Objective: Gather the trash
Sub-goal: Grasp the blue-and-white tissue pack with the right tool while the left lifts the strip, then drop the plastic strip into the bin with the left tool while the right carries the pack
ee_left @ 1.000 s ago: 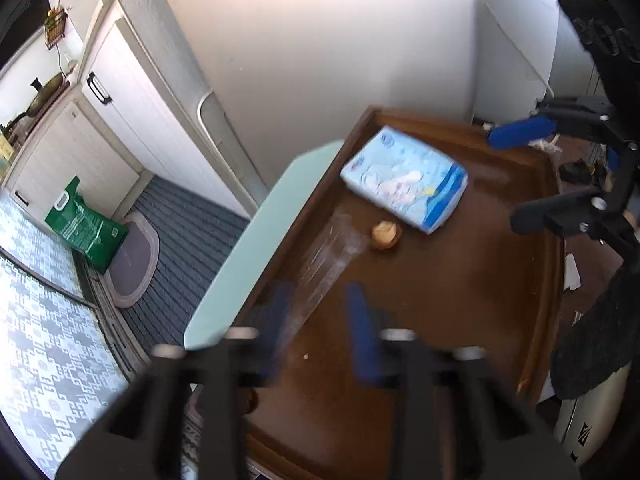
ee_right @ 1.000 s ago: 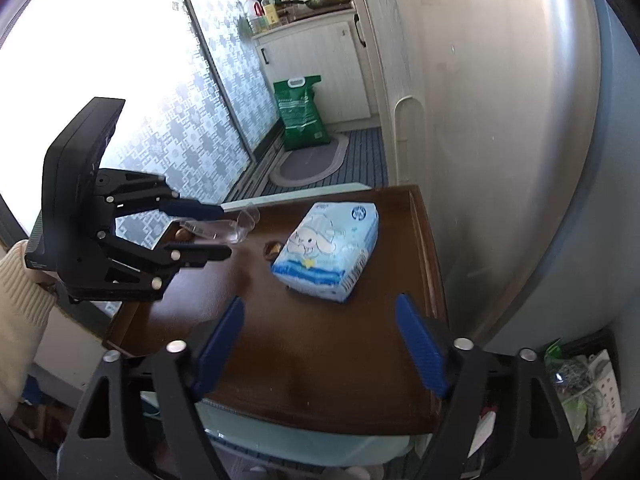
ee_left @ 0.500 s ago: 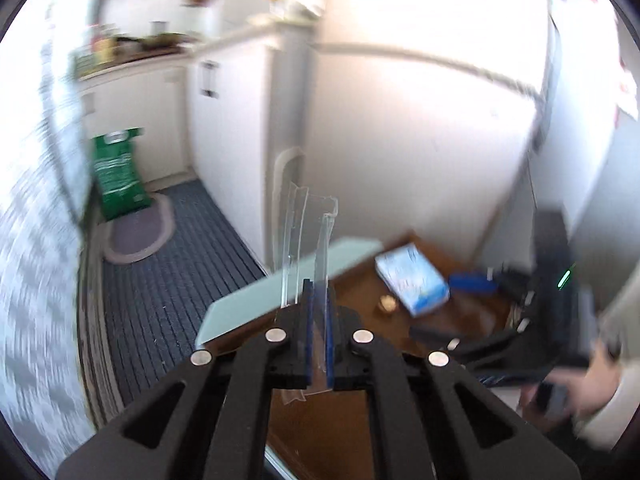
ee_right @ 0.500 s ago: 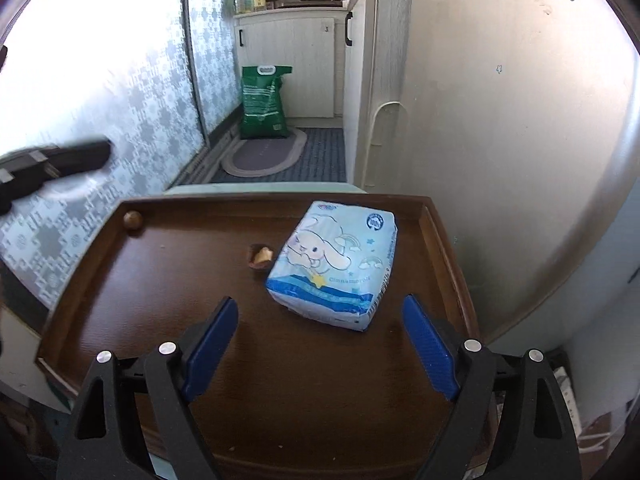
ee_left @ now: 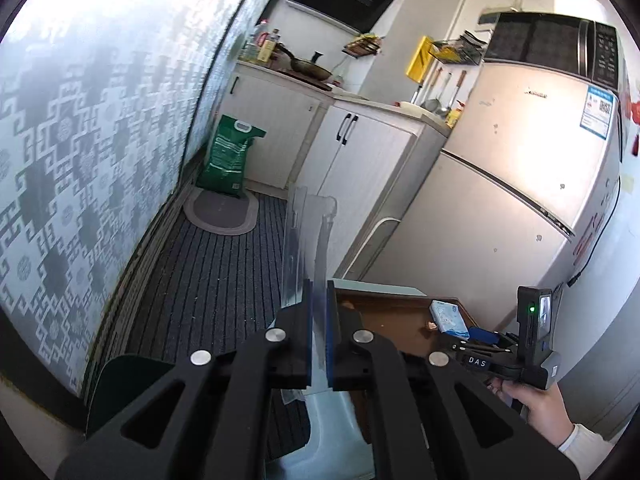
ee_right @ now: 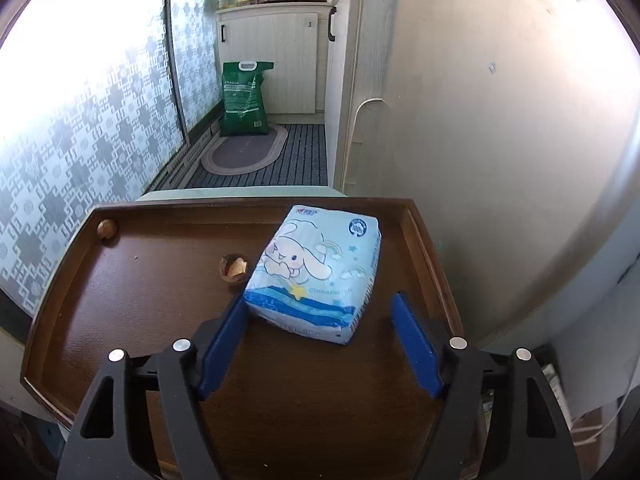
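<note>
My left gripper (ee_left: 318,312) is shut on a clear plastic wrapper (ee_left: 306,240) and holds it upright, lifted off to the left of the brown tray table (ee_left: 396,320). My right gripper (ee_right: 320,312) is open over the tray table (ee_right: 120,320), its fingers either side of the near end of a blue-and-white tissue pack (ee_right: 316,272), not touching it. A cracked nut shell (ee_right: 233,267) lies just left of the pack. A whole nut (ee_right: 106,229) sits in the far left corner. The right gripper also shows in the left wrist view (ee_left: 486,338).
A fridge (ee_left: 520,184) stands right of the table, white cabinets (ee_right: 280,52) behind. A green bag (ee_right: 244,100) and an oval mat (ee_right: 244,152) lie on the striped floor. A patterned glass door (ee_right: 100,120) runs along the left.
My left gripper closed on the clear wrapper, lifted it off the table and swung away to the left. My right gripper moved forward and lower, so its fingers now flank the tissue pack.
</note>
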A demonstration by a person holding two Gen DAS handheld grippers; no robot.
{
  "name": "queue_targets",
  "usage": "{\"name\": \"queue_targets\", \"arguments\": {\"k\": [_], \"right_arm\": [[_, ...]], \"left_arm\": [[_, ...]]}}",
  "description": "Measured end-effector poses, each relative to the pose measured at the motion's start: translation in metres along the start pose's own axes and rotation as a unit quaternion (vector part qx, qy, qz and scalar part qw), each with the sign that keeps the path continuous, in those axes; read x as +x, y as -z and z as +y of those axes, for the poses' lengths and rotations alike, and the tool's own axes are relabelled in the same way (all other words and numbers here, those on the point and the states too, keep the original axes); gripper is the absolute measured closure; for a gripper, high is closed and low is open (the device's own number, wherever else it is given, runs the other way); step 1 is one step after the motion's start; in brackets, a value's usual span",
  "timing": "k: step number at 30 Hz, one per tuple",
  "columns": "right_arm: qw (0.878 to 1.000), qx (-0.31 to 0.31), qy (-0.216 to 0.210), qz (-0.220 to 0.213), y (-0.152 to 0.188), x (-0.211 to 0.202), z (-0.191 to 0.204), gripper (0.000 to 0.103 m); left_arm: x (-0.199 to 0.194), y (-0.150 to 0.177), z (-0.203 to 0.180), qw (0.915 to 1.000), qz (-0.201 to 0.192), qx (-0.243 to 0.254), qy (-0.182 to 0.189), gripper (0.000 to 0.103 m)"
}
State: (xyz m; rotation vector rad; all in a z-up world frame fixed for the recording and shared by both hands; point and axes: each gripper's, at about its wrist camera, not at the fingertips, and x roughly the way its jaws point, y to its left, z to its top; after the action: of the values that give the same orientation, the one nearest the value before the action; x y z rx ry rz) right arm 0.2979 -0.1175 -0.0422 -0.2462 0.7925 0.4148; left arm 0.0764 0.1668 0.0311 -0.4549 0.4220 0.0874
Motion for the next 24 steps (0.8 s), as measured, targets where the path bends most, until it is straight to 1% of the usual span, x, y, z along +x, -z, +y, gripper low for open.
{"name": "queue_targets", "arguments": {"k": [2, 3, 6, 7, 10, 13, 17, 18, 24], "right_arm": [[1.0, -0.001, 0.007, 0.006, -0.003, 0.001, 0.002, 0.028], [1.0, -0.001, 0.012, 0.012, -0.005, 0.002, 0.002, 0.028], [0.999, 0.031, 0.01, 0.029, -0.007, 0.006, -0.002, 0.028], [0.999, 0.041, 0.006, 0.032, -0.007, 0.008, -0.004, 0.028], [0.998, 0.054, 0.001, 0.029, -0.007, 0.011, -0.009, 0.028], [0.998, 0.064, 0.003, 0.03, -0.008, 0.012, -0.013, 0.03], [0.998, 0.062, 0.004, 0.031, -0.013, 0.015, -0.01, 0.037], [0.998, 0.06, 0.003, 0.03, -0.013, 0.015, -0.01, 0.041], [0.998, 0.049, -0.004, 0.027, -0.017, 0.016, -0.004, 0.051]], "left_arm": [[-0.003, 0.008, 0.014, 0.9997, 0.0, -0.021, -0.009, 0.098], [-0.002, 0.011, 0.018, 0.9996, 0.004, -0.021, -0.017, 0.098], [-0.001, 0.02, 0.029, 0.998, 0.012, 0.011, -0.061, 0.097], [-0.002, 0.022, 0.033, 0.9974, 0.017, 0.013, -0.068, 0.097], [-0.005, 0.025, 0.049, 0.9966, 0.029, -0.007, -0.076, 0.097], [-0.008, 0.03, 0.059, 0.9943, 0.04, -0.015, -0.098, 0.097], [-0.007, 0.037, 0.071, 0.9902, 0.06, -0.022, -0.124, 0.097], [-0.006, 0.039, 0.073, 0.9894, 0.065, -0.023, -0.128, 0.097], [0.001, 0.05, 0.084, 0.9848, 0.099, -0.021, -0.142, 0.097]]}}
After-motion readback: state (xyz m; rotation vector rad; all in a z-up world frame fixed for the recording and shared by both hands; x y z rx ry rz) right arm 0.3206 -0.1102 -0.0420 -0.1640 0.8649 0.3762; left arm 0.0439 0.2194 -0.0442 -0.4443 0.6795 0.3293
